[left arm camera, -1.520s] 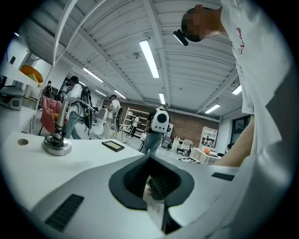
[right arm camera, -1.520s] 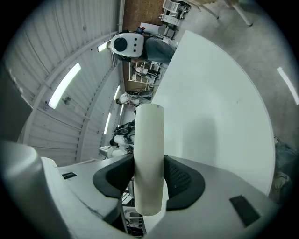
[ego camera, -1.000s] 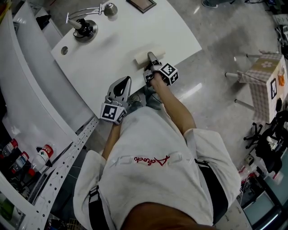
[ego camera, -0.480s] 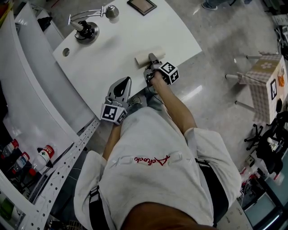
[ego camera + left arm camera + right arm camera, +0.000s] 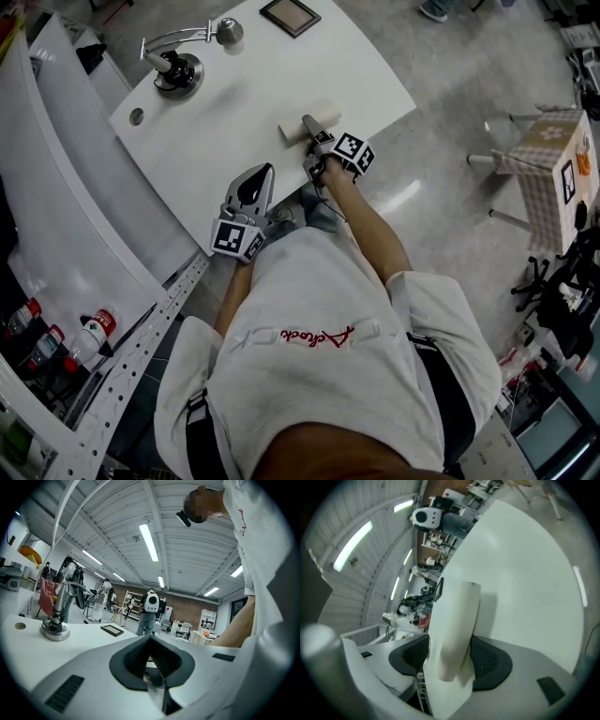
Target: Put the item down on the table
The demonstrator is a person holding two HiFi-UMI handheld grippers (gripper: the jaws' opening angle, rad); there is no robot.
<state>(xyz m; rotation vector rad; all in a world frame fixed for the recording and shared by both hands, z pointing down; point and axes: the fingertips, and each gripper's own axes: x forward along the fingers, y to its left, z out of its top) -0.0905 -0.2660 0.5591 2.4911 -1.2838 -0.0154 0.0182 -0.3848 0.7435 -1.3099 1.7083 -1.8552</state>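
The right gripper [image 5: 310, 127] is reaching over the near edge of the white table [image 5: 234, 84], just right of the frame's centre in the head view. Its jaws have just been opening and are now standing wide. The item [image 5: 292, 127], a cream roll, is lying on the table between them, close to that edge. In the right gripper view the item [image 5: 457, 620] is filling the gap between the dark pads of the right gripper [image 5: 452, 656], with a loose flap hanging down at its lower end. Whether a pad is brushing it cannot be told.

The left gripper [image 5: 265, 172] is hovering lower left of the item, off the table's rim. In the left gripper view the left gripper [image 5: 151, 641] is showing its jaws closed together on nothing.

The main risk is in the pull-back. If a pad or a jaw tip is catching the flap as the right gripper is drawing away, the item may be dragged toward the edge and tip off onto the floor. Being a roll, it may also be nudged into rolling. A tilted withdrawal would make either more likely.
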